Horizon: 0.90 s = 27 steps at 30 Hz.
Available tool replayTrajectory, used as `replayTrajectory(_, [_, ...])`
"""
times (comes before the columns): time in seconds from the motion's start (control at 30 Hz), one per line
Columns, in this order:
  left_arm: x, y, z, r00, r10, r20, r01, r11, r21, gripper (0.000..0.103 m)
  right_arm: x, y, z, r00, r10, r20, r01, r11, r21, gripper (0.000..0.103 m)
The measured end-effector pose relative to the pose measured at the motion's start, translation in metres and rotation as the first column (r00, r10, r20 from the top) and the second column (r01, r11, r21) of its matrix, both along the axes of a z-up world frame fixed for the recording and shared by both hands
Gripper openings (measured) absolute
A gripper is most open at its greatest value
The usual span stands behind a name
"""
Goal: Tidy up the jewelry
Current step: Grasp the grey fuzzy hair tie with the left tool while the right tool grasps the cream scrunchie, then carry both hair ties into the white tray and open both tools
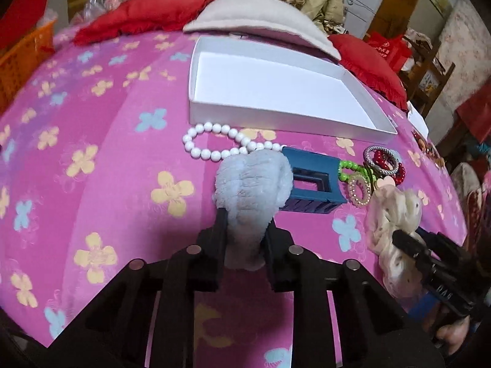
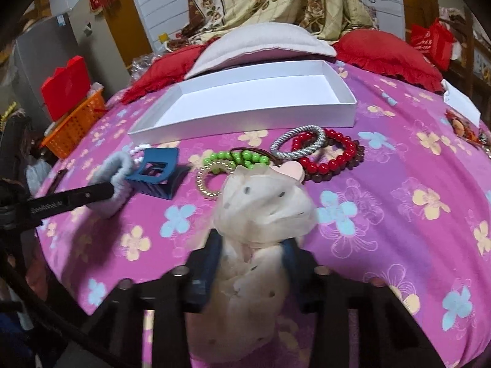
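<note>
Left gripper point(image 1: 244, 225): I have it clenched on the grey-blue fuzzy scrunchie point(image 1: 251, 181), soft and plush.
Right gripper point(image 2: 253, 245): I have it clenched on the cream dotted scrunchie point(image 2: 265, 205), sheer and ruffled.
Claw clip point(image 1: 310, 181): teal hard plastic, boxy, touching the fuzzy scrunchie.
Pearl bracelet point(image 1: 211, 141): glossy white beads, just beside the box's near edge.
Bead bracelets point(image 2: 330, 153): red and brown, round; a silver rope ring point(image 2: 299, 141) overlaps them.
White box point(image 1: 353, 76): shallow card tray at the bedspread's point(image 1: 92, 122) far edge.
Progress: I judge nothing is boxed yet; all pieces remain.
</note>
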State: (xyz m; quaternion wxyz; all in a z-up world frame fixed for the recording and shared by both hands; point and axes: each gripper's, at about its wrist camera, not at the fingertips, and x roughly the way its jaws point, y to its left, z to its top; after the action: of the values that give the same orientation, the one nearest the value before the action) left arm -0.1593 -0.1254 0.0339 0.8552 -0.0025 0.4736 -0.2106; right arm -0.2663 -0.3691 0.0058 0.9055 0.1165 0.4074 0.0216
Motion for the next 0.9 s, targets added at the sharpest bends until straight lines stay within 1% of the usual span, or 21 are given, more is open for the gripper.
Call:
replayTrajectory(0.03, [-0.003, 0.0, 0.003, 1.0, -0.006, 0.009, 0.006, 1.0, -0.003, 0.019, -0.001, 0.001, 0.003, 1.0, 0.01, 0.005, -0.011, 1.0, 0.007, 0.026])
replayTrajectory(0.1, [-0.01, 0.003, 0.012, 1.0, -0.008, 0.021, 0.009, 1.0, -0.026, 0.018, -0.004, 0.001, 0.005, 1.0, 0.022, 0.013, -0.022, 1.0, 0.016, 0.018])
replayTrajectory(0.17, [-0.015, 0.009, 0.019, 1.0, -0.003, 0.03, 0.005, 0.999, -0.053, 0.018, -0.007, 0.003, 0.011, 0.999, 0.036, 0.028, -0.037, 0.999, 0.023, 0.017])
replayTrajectory(0.33, [-0.02, 0.024, 0.041, 0.998, 0.016, 0.068, -0.008, 0.994, -0.11, 0.018, -0.012, 0.01, 0.028, 0.996, 0.059, 0.073, -0.059, 0.998, 0.005, 0.015])
replayTrajectory(0.53, [-0.014, 0.04, 0.059, 0.998, 0.025, 0.063, -0.012, 0.981, -0.192, 0.018, -0.002, 0.007, 0.055, 0.99, 0.071, 0.124, -0.077, 0.996, 0.041, 0.015])
replayTrajectory(0.67, [0.003, 0.04, 0.069, 0.999, 0.019, 0.047, -0.008, 0.977, -0.212, 0.018, 0.024, -0.006, 0.082, 0.985, 0.066, 0.162, -0.081, 0.993, 0.087, 0.015])
replayTrajectory(0.73, [0.017, 0.035, 0.074, 0.999, 0.008, 0.039, 0.001, 0.976, -0.217, 0.018, 0.043, -0.013, 0.092, 0.983, 0.055, 0.175, -0.075, 0.991, 0.108, 0.015])
replayTrajectory(0.83, [0.039, 0.024, 0.083, 0.999, -0.01, 0.044, 0.018, 0.98, -0.196, 0.018, 0.074, -0.021, 0.1, 0.983, 0.035, 0.183, -0.057, 0.992, 0.114, 0.015])
replayTrajectory(0.9, [0.06, 0.011, 0.088, 0.998, -0.021, 0.055, 0.03, 0.986, -0.166, 0.018, 0.108, -0.028, 0.1, 0.986, 0.016, 0.164, -0.038, 0.991, 0.131, 0.015])
